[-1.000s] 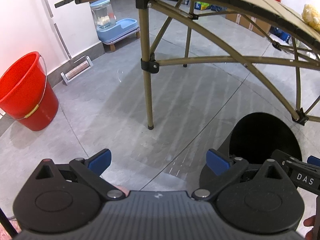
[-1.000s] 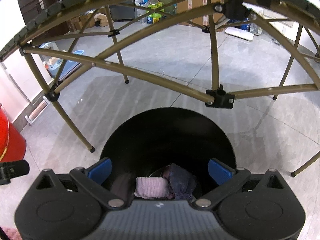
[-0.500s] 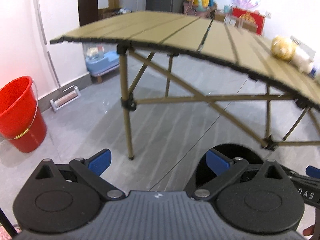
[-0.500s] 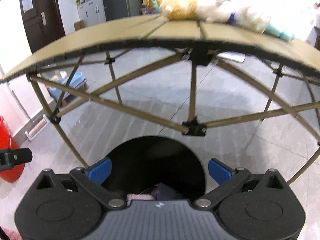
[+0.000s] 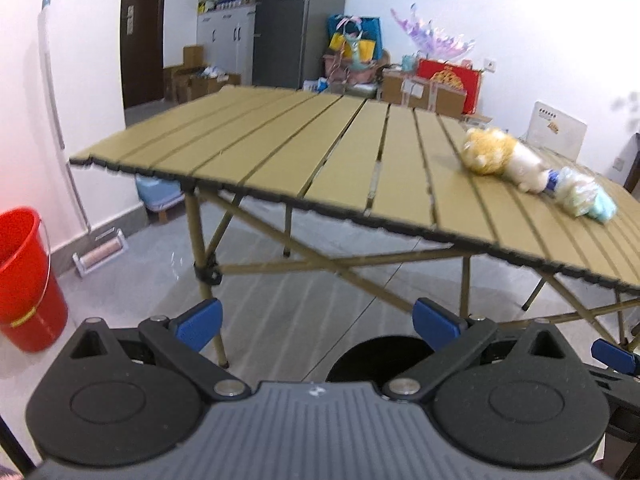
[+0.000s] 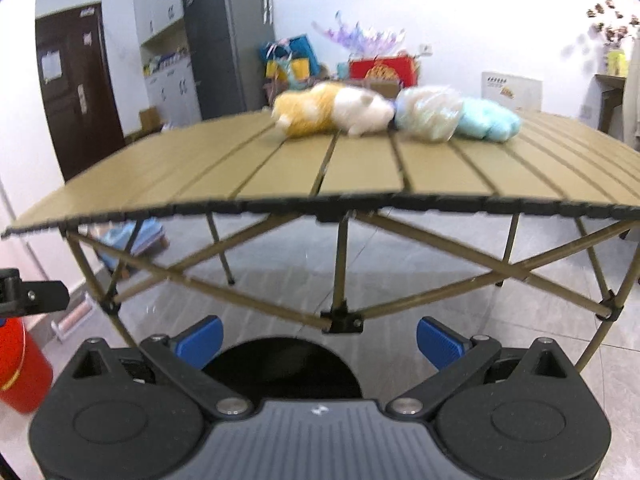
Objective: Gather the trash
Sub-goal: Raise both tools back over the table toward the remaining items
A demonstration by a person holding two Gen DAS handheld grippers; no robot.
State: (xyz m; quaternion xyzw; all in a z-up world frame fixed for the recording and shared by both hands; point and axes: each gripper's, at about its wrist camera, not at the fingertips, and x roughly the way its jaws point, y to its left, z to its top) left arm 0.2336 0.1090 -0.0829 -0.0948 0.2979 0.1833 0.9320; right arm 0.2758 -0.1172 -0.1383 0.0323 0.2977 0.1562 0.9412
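Observation:
A black trash bin (image 6: 280, 364) stands on the floor below the table's front edge; it also shows in the left wrist view (image 5: 376, 360). Fluffy pieces lie in a row on the tan slatted table (image 6: 280, 176): a yellow one (image 6: 308, 114), a white one (image 6: 362, 112), a pale crinkly one (image 6: 428, 114) and a light blue one (image 6: 488, 122). The same row shows in the left wrist view (image 5: 516, 160). My left gripper (image 5: 316, 320) is open and empty above the floor. My right gripper (image 6: 320, 338) is open and empty above the bin.
A red bucket (image 5: 24, 280) stands on the floor at the left by the wall. The table's crossed legs (image 6: 340, 280) are behind the bin. Boxes, bags and a fridge (image 5: 280, 24) line the far wall.
Both grippers have risen and tilted up from the bin and floor to table-top height. The pink and dark trash inside the bin has dropped out of the right wrist view.

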